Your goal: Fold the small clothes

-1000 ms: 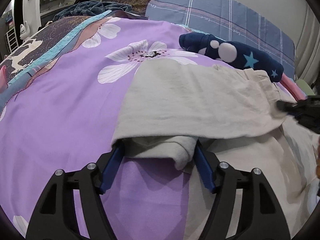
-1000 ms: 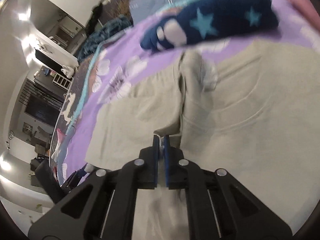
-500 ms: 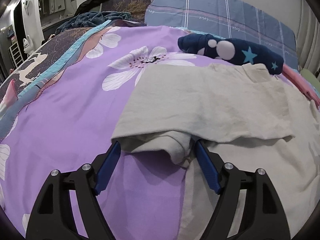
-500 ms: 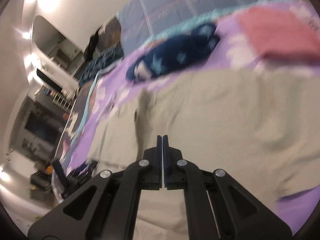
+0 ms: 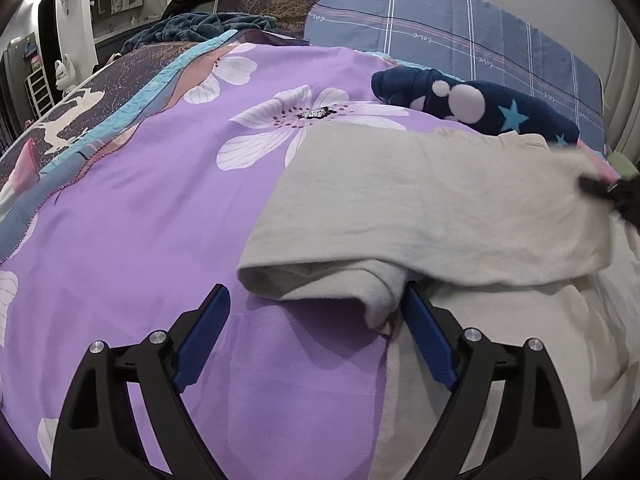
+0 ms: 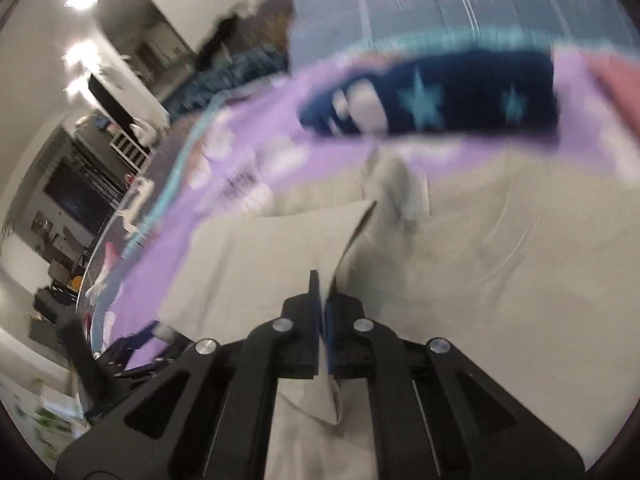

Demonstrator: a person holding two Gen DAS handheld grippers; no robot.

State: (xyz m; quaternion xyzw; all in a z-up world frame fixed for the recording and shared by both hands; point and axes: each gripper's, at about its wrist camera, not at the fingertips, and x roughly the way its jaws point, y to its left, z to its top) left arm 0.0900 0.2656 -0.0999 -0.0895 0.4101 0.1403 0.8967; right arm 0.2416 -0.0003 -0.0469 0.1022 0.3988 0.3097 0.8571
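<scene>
Two grippers are yours. Your left gripper [image 5: 314, 300] stands wide, its jaws having just been opening; a folded sleeve of the beige garment [image 5: 432, 204] lies loose between them, unpinched, on the purple flowered bedspread [image 5: 152, 208]. Your right gripper [image 6: 322, 292] is pinched tight on a raised fold of that garment, the rest spread ahead of it. Beyond both jaws lies a navy star-patterned cloth [image 5: 476, 102], then a blue plaid pillow [image 5: 460, 36]. Left of the jaws, dim room furniture is blurred.
</scene>
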